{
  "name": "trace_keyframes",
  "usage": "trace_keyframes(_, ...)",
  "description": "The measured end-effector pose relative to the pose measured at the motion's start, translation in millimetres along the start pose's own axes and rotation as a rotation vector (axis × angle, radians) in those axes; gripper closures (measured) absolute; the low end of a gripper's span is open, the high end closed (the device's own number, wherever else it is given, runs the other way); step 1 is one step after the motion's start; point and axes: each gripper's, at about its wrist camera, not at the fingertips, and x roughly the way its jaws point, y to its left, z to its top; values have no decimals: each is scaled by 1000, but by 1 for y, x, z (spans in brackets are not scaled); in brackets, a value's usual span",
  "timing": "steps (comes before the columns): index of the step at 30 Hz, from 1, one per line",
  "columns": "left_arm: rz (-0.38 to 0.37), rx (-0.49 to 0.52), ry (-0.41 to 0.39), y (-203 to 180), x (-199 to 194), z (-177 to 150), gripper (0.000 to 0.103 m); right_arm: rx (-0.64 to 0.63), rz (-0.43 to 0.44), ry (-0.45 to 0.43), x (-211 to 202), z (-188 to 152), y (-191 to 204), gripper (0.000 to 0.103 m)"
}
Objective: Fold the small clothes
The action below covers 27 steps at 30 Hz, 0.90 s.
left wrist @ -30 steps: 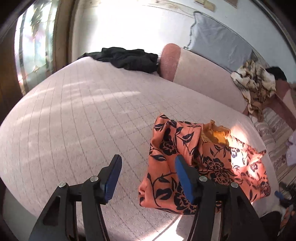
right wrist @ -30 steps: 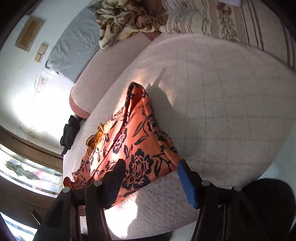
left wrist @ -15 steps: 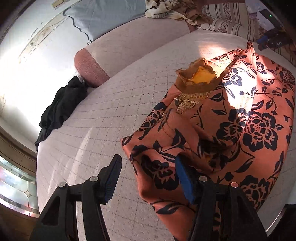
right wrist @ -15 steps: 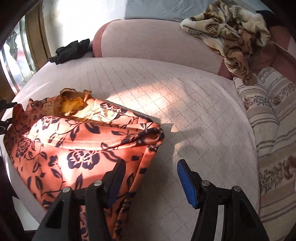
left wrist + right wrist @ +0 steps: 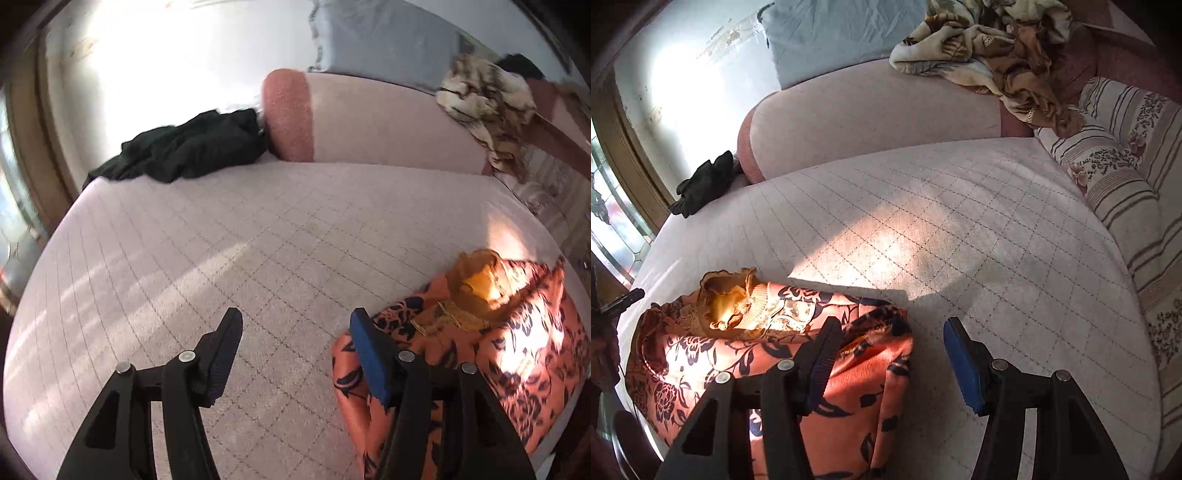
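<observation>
Orange floral garment (image 5: 768,369) is lying bunched at the near edge of the quilted bed (image 5: 960,229), its yellow frilled collar (image 5: 727,306) catching a patch of sun. In the right wrist view the cloth is sitting under and to the left of the right tongs (image 5: 886,352); their left finger (image 5: 820,354) is crossing over the fabric's right end while the blue-padded right finger (image 5: 960,365) is hanging over bare quilt. Jaws are standing wide apart, gripping nothing; whether the left finger is touching the cloth cannot be told. In the left wrist view the garment (image 5: 498,350) is spreading to the right of the left tongs (image 5: 293,334), with its left end passing behind the blue right finger (image 5: 369,350). These jaws are also gaping wide and empty, over bare quilt. At the bed's far edge, a black garment (image 5: 184,147) is lying beside a pink bolster (image 5: 369,122), with a patterned blanket (image 5: 990,48) heaped at the far right corner and a striped pillow (image 5: 1126,177) along the right edge.
</observation>
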Motion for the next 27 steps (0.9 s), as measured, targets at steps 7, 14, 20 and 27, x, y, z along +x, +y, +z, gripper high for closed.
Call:
trace_keyframes(7,-78,601,101,-75,-6,-12,30,-26,12,15,-22,-32,14,42)
trace_keyframes(14,-212,714,226,-106,40,-5,30,0,51,55,-14,-55,22,42)
trace_keyframes(20,-260,603,322,-90,58,2,98,67,69,65,-9,-63,11,42)
trace_keyframes(27,-318,538,221,-74,34,7,23,86,83,59,-7,-64,12,42)
